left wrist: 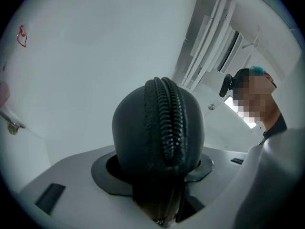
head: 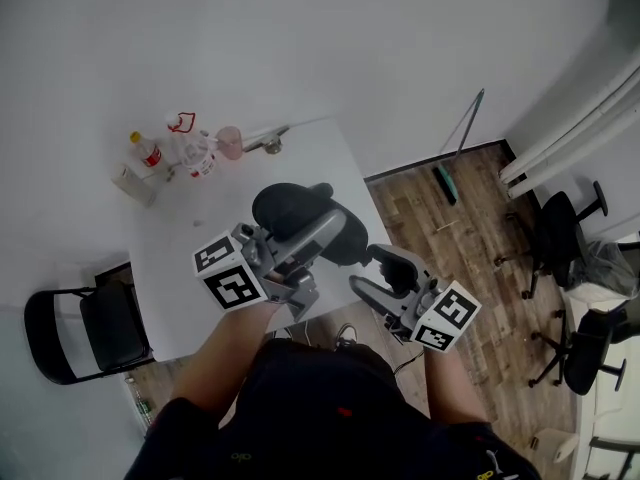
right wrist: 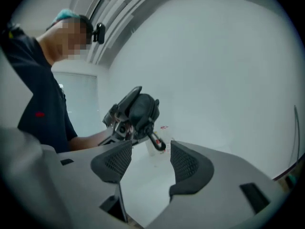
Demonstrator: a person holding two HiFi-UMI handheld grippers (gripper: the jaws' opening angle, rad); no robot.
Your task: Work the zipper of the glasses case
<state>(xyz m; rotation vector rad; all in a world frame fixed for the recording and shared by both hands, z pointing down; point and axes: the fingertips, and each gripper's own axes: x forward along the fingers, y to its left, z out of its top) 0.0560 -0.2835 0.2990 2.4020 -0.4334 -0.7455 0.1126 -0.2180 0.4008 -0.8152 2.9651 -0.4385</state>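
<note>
Left gripper view is filled by the case (left wrist: 159, 128): black, rounded, end-on to the camera, with the zipper (left wrist: 167, 120) running up its front as a ridge of dark teeth. Low down, where the teeth pass between the jaws, I cannot tell whether they are parted. My left gripper (left wrist: 156, 171) grips the case near its lower end, one dark pad pressed against each side.

From the head view, the case (head: 300, 216) lies lengthwise along those jaws, held above the near edge of the table (head: 310, 158), its far end pointing toward the table's middle.

In the right gripper view, the case (right wrist: 142, 109) sits in the air beyond my right gripper (right wrist: 150, 151), and a small loop (right wrist: 157, 142) dangles from its lower end. My right gripper is open and holds nothing. Its two ribbed pads stand well apart, aimed at the case but short of it. In the head view it is just off the table's near right corner, beside the wood floor (head: 450, 218).

At the table's far left corner stand the bottles (head: 196, 154), with a pink cup (head: 229, 142) just beside them. A black folding chair (head: 90, 333) stands just left of the table. Black office chairs (head: 560, 233) stand well to the table's right.
</note>
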